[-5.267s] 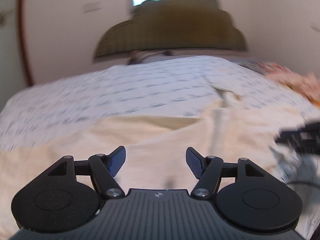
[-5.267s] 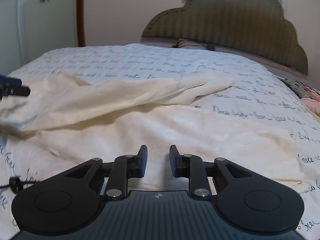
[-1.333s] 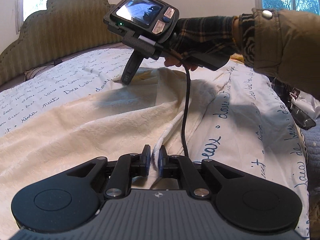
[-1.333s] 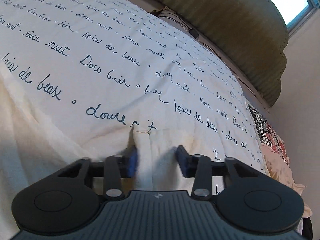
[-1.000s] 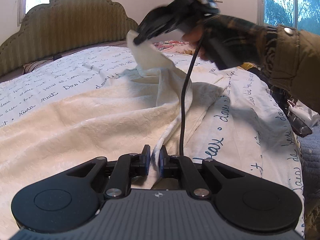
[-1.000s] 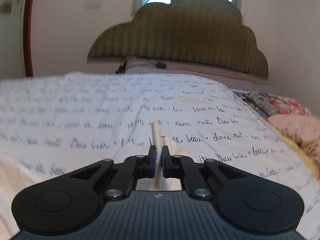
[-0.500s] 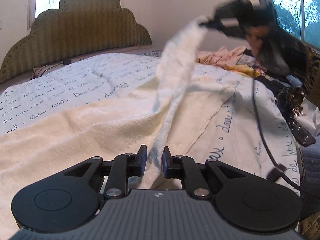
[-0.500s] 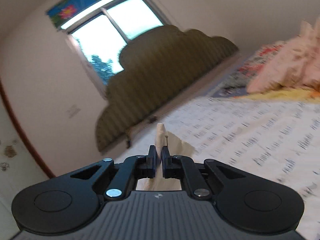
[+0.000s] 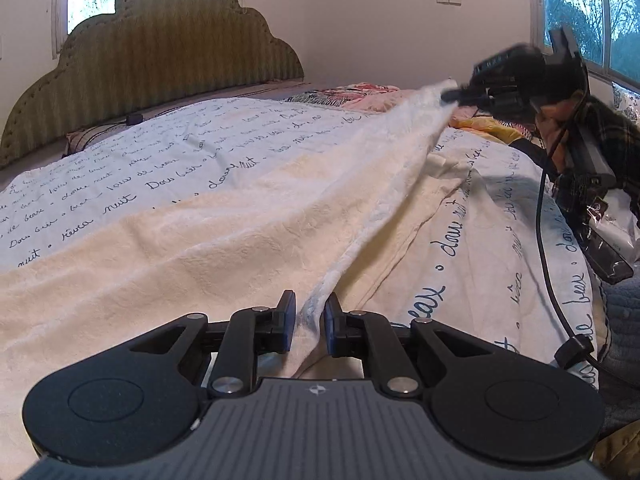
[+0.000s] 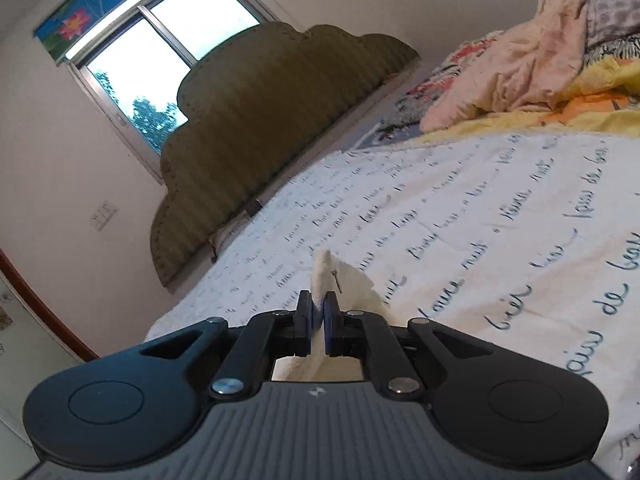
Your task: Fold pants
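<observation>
Pants (image 9: 248, 216): cream fabric, spread over the bed (image 9: 120, 184) from lower left to centre of the left wrist view, one edge lifted off the sheet and stretched taut from bottom centre to upper right. Left tool (image 9: 310, 326): jaws narrow, fabric edge passing between the blue pads; a small gap shows on each side, so grip looks light and I cannot tell if it is fully clamped. Right tool (image 10: 316, 324): jaws nearly closed on a thin fold of the pants, a tuft sticking up above the fingertips; same tool appears blurred at upper right of the left wrist view, holding the far end of the raised edge. Risk 1: edge slips out of the left tool under tension, since the pads do not visibly bite; result would be a collapsed span and a skewed fold. Risk 2: right tool holds only a small pinch near a corner w/ a loose thread or tag; a sharp pull could strip it free. Risk 3: cable (image 9: 542, 216) hanging at right of the left wrist view could drag over the fabric or snag. Risk 4: lower layer may bunch as the edge goes over, leaving a crease. Not resolvable: which part of the pants each tool holds (waist vs. hem), the garment's outline at lower left where it runs out of frame, the fabric under both tool bodies, and the right tool's fingertips in the left wrist view (motion blur).
</observation>
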Demonstrator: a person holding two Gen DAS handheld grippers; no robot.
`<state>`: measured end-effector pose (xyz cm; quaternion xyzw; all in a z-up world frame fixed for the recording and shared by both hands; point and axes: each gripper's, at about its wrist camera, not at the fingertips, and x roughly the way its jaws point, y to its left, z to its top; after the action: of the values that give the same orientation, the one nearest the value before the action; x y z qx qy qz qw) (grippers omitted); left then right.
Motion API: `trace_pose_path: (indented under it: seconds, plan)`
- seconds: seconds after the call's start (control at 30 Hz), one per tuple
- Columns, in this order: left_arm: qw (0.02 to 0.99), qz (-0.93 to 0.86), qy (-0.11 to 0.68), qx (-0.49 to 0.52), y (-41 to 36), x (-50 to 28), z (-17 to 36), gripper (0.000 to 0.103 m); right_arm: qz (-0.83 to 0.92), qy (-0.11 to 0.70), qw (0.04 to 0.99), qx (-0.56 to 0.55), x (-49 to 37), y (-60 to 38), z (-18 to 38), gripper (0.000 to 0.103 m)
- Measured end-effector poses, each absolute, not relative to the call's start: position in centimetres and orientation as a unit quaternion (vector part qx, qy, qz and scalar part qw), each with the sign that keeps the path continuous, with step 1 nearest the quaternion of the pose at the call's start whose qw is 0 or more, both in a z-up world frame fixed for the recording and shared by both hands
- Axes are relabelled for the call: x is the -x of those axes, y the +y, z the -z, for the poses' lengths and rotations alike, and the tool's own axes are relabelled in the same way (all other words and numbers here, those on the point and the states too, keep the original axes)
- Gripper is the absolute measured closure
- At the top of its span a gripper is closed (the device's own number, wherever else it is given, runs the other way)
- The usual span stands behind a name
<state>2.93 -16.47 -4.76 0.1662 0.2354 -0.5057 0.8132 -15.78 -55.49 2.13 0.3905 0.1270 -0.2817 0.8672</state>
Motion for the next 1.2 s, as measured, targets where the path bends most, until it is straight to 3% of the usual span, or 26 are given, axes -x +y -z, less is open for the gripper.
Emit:
trace_pose_path:
  seconds: [0.13, 0.2, 0.67, 0.8, 0.83, 0.87, 0.93, 1.0, 1.07, 1.1, 1.2]
  plan:
    - [0.811, 0.506, 0.233, -0.178, -16.7, -2.7, 4.8, 0.084, 0.313, 0.186, 0.837, -0.409, 16.7, -56.2, 2.1, 0.097]
    - [0.812, 0.506, 0.227, -0.183, -16.7, -2.5, 4.5, 0.09, 0.315, 0.183, 0.831, -0.42, 17.6, -55.9, 3.2, 0.097]
    - [0.798, 0.529, 0.215, -0.189, -15.2, -2.1, 4.1, 0.099, 0.324, 0.176, 0.846, -0.385, 18.0, -55.1, 2.8, 0.096]
    - [0.791, 0.534, 0.228, -0.192, -15.1, -2.3, 4.4, 0.098, 0.33, 0.199, 0.839, -0.384, 18.2, -55.1, 2.6, 0.09]
    - [0.789, 0.537, 0.231, -0.19, -15.0, -2.3, 4.2, 0.096, 0.345, 0.19, 0.835, -0.385, 18.7, -55.0, 2.2, 0.088]
    - [0.786, 0.54, 0.234, -0.187, -14.9, -2.3, 3.8, 0.087, 0.377, 0.179, 0.83, -0.37, 19.3, -54.4, 1.6, 0.088]
    - [0.782, 0.55, 0.235, -0.174, -14.5, -2.4, 2.9, 0.084, 0.417, 0.159, 0.837, -0.317, 19.5, -52.9, -0.3, 0.085]
    - [0.788, 0.55, 0.229, -0.158, -14.4, -2.6, 1.8, 0.058, 0.365, 0.169, 0.872, -0.278, 17.6, -51.5, -1.9, 0.085]
    - [0.803, 0.537, 0.219, -0.138, -14.5, -3.1, 0.9, 0.039, 0.287, 0.218, 0.903, -0.232, 13.8, -49.7, -2.9, 0.085]
    - [0.813, 0.525, 0.217, -0.128, -14.7, -3.6, 0.6, 0.034, 0.248, 0.243, 0.914, -0.207, 11.6, -48.7, -3.1, 0.085]
    - [0.838, 0.475, 0.228, -0.142, -15.9, -4.9, 0.7, 0.034, 0.143, 0.324, 0.927, -0.122, 4.9, -45.5, -2.7, 0.085]
